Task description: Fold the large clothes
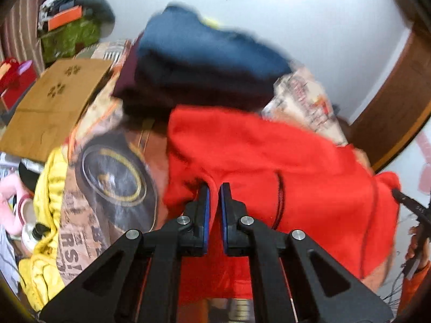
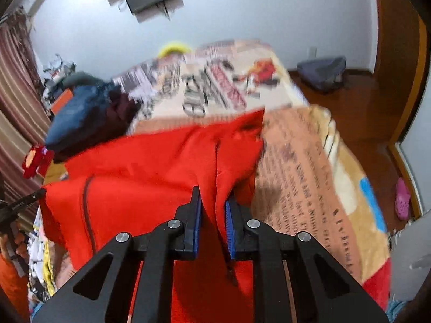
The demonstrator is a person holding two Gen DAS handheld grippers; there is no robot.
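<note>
Two hand-held grippers, each clamped on one red garment over a bed.

The left gripper (image 1: 214, 188) pinches a fold of the red garment (image 1: 256, 161) between its two blue pads; the right gripper (image 2: 212, 196) grips a second fold. The garment lies across the printed bedspread (image 2: 296, 161). Beyond it sits one stack of folded dark clothes (image 1: 204, 62), and one cardboard sheet (image 1: 54, 102) lies left.

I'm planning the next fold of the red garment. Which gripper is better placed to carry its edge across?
Probably the right gripper: it pinches the red garment beside open blanket, while the left gripper holds cloth near the stacked dark clothes.
</note>
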